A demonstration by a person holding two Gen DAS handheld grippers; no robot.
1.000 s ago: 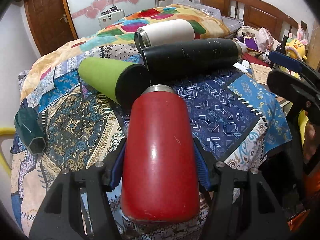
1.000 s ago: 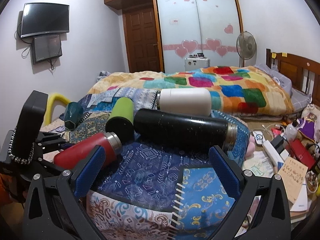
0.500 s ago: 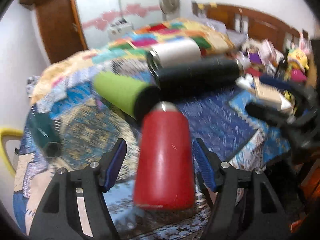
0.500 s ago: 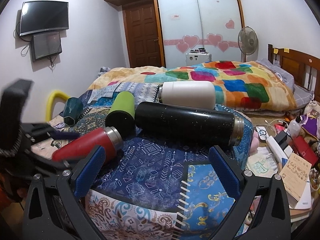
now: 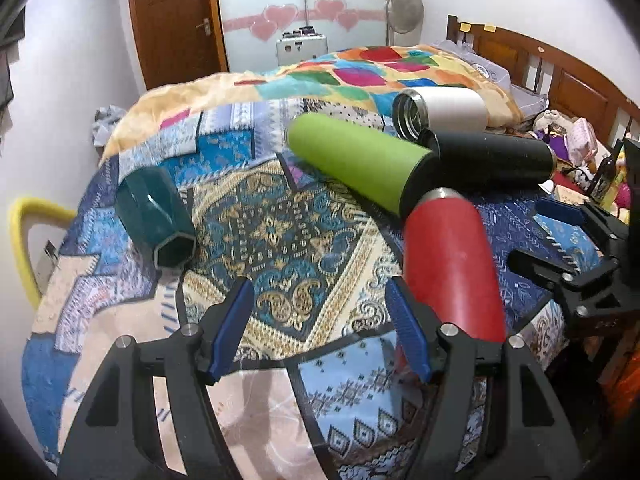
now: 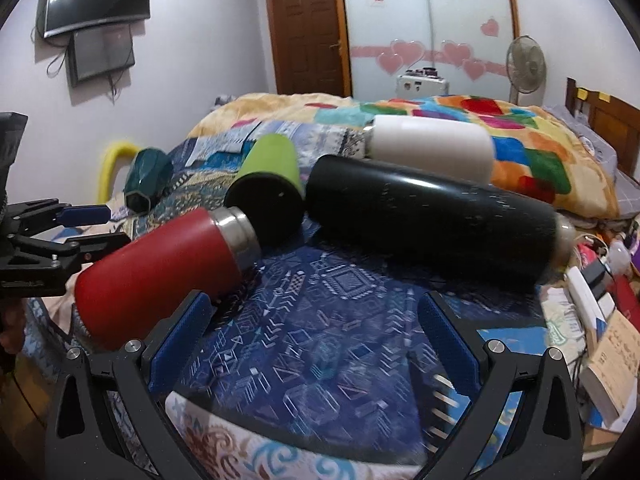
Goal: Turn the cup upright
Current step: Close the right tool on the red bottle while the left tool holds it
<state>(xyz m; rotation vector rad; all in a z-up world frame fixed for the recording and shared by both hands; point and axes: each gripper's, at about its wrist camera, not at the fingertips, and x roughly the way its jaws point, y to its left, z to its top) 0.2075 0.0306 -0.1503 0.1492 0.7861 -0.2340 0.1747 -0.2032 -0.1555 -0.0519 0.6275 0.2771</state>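
Note:
Several cups lie on their sides on the patterned cloth point(image 5: 288, 240). A red flask point(image 5: 452, 264) lies just right of my left gripper point(image 5: 320, 328), which is open and empty; the flask also shows in the right wrist view point(image 6: 160, 272). A green cup point(image 5: 356, 164), a black flask point(image 5: 492, 160), a white cup point(image 5: 444, 114) and a dark teal hexagonal cup point(image 5: 156, 216) lie beyond. My right gripper point(image 6: 316, 344) is open and empty, in front of the black flask point(image 6: 432, 216).
A bed with a colourful quilt point(image 6: 520, 148) lies behind the cups. A cluttered side surface with papers and small items point(image 6: 600, 320) is at the right. A yellow chair back point(image 5: 20, 240) is at the left edge.
My left gripper let go of the red flask, opened and shifted left, so the flask now lies outside its right finger. My right gripper moved closer to the cups.

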